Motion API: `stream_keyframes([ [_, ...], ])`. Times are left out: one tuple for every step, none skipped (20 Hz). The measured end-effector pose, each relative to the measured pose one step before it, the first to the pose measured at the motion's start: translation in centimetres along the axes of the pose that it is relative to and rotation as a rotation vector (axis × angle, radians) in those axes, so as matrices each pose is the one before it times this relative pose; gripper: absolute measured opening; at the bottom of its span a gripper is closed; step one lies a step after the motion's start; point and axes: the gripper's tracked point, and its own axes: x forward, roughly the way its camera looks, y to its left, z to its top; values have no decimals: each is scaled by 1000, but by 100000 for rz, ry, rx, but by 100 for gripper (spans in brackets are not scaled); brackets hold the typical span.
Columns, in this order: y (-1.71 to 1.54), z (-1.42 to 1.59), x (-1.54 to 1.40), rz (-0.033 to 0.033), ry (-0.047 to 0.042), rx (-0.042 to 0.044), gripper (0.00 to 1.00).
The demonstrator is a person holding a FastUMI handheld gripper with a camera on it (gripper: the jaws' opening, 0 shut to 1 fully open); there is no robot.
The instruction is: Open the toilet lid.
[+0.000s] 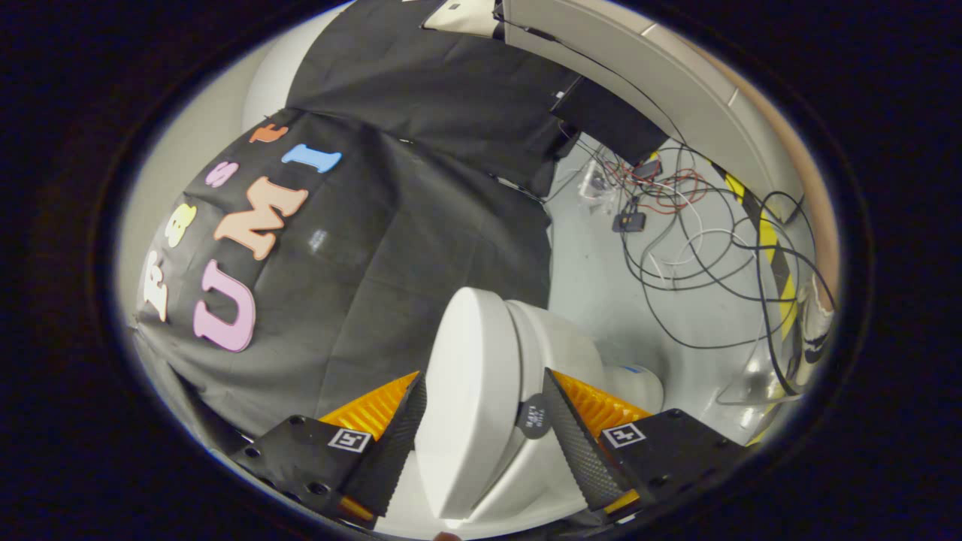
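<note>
No text can be read. A round dark sticker (pixel 533 415) on the toilet (pixel 556 353), between the gripper's (pixel 481 436) spread fingers, carries print too small to make out. Square coded markers (pixel 351 440) sit on both finger mounts.

We cannot see the near end of the toilet lid (pixel 470 398): it runs out of sight between the fingers (pixel 394 443) of the tool (pixel 485 439), which stand spread on either side of it, and we cannot tell whether either finger touches it. The toilet bowl (pixel 560 346) is largely hidden behind the lid and the far finger. A small round dark sticker (pixel 533 415) on the toilet carries print too small for us to read. The bases of both fingers are cut off. The tangle of cables (pixel 699 225) on the floor (pixel 594 278) blurs together; we cannot follow single wires. A clear bag (pixel 751 383) beside them is cut off.
</note>
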Motion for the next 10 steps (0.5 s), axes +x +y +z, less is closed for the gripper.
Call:
stream_keyframes([
  [-205, -322, -108, -422, 904, -284, 96],
  [-67, -389, -68, -733, 1552, -211, 96],
  [-470, -609, 187, -988, 1696, -374, 96],
  [-431, -677, 202, -1389, 2031, -161, 96],
  [-311, -485, 247, -620, 1794, 30, 91],
  [-79, -400, 133, -663, 932, 293, 86],
  [-243, -174, 243, -932, 1165, 361, 81],
  [-420, -267, 244, -1010, 828, 433, 76],
  [-270, 9, 210, -893, 135, 550, 70],
  [-178, 157, 148, -1155, -426, 768, 64],
])
